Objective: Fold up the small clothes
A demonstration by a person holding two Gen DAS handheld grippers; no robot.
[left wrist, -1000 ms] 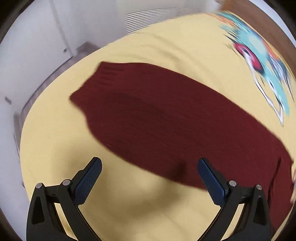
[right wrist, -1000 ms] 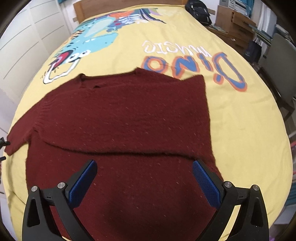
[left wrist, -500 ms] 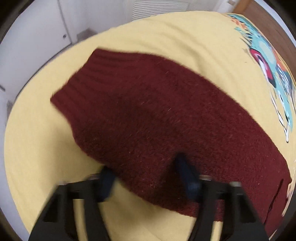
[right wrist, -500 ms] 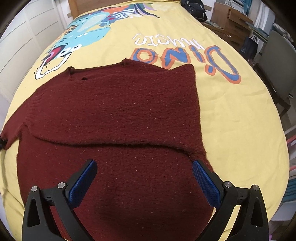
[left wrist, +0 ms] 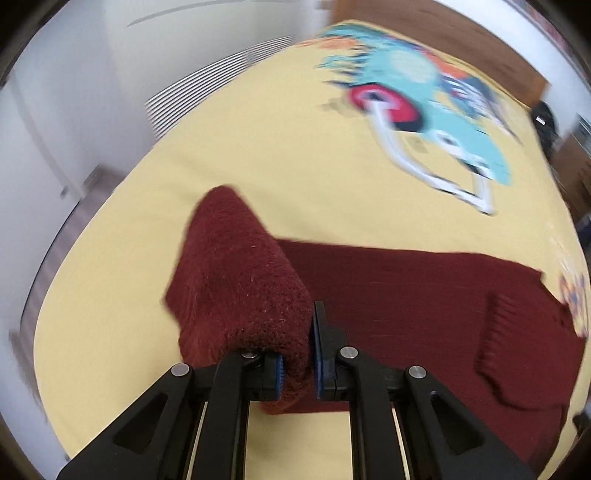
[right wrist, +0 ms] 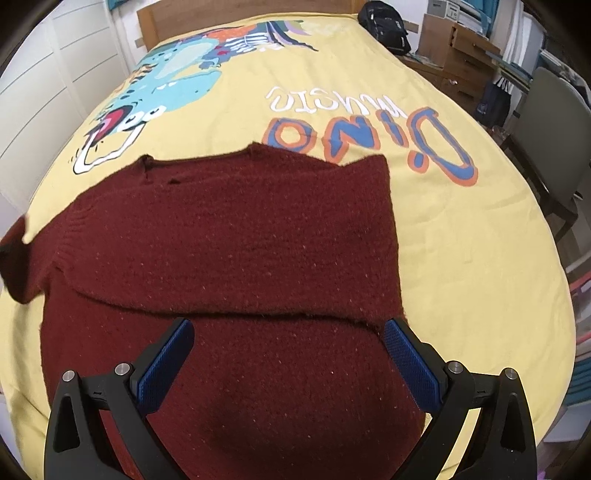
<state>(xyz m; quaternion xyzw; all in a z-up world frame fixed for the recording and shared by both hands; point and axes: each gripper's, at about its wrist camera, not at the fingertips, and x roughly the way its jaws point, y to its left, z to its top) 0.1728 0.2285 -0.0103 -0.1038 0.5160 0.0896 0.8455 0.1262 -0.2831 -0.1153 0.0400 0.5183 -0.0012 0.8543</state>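
Observation:
A dark red knit sweater [right wrist: 236,236] lies flat on a yellow bedspread [right wrist: 461,229], with its right sleeve folded across the body. My left gripper [left wrist: 297,354] is shut on the sweater's left sleeve [left wrist: 236,280] and holds it lifted off the bed, the cuff draped over the fingers. The lifted sleeve also shows at the left edge of the right wrist view [right wrist: 14,254]. My right gripper [right wrist: 288,354] is open and empty, hovering over the lower body of the sweater.
The bedspread carries a dinosaur print [right wrist: 173,77] and the words "Dino Music" [right wrist: 369,129]. A wooden headboard [right wrist: 173,18] is at the far end. A grey chair [right wrist: 554,125], shelves and a black bag [right wrist: 384,22] stand to the right. White cupboard doors [left wrist: 55,110] stand at the left.
My left gripper came down on the left sleeve, shut on it and lifted it, swinging right. My right gripper stayed open and barely moved over the sweater.

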